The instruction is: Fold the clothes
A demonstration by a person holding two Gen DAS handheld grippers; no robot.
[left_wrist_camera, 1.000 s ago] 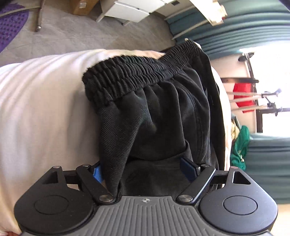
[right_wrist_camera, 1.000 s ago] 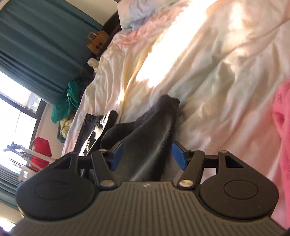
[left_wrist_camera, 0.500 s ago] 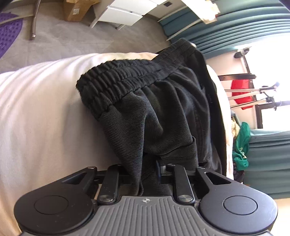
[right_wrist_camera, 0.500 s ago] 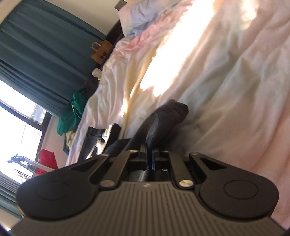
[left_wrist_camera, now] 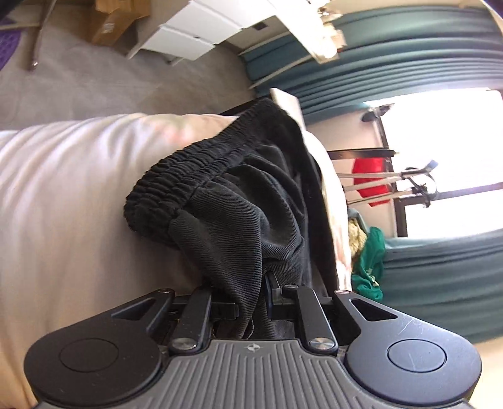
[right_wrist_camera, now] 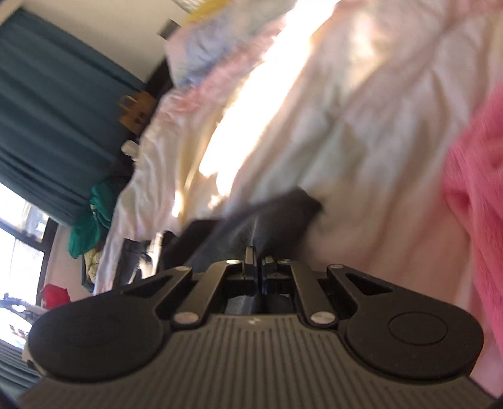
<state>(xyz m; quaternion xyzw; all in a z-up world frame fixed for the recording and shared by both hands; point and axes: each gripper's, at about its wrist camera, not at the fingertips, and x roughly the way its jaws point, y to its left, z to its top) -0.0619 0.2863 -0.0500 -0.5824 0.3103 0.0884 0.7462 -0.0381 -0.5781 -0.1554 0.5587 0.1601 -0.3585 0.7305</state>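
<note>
Black ribbed pants (left_wrist_camera: 239,214) with a gathered elastic waistband (left_wrist_camera: 176,185) lie on a pale bed cover (left_wrist_camera: 63,195). My left gripper (left_wrist_camera: 254,292) is shut on a fold of the pants fabric just below the waistband. In the right wrist view, my right gripper (right_wrist_camera: 259,264) is shut on another dark part of the pants (right_wrist_camera: 276,214), which rises off the cream sheet (right_wrist_camera: 361,126). The right view is motion-blurred.
A pink fluffy garment (right_wrist_camera: 474,195) lies at the right of the bed. Green clothes (left_wrist_camera: 371,261) are heaped by the teal curtains (left_wrist_camera: 440,277). A white drawer unit (left_wrist_camera: 195,34) and cardboard box (left_wrist_camera: 116,19) stand on the floor beyond the bed edge.
Both grippers closed from open onto the pants fabric. Both have since lifted and pulled the fabric, bunching the waistband toward the centre; the right view now blurs with motion.
</note>
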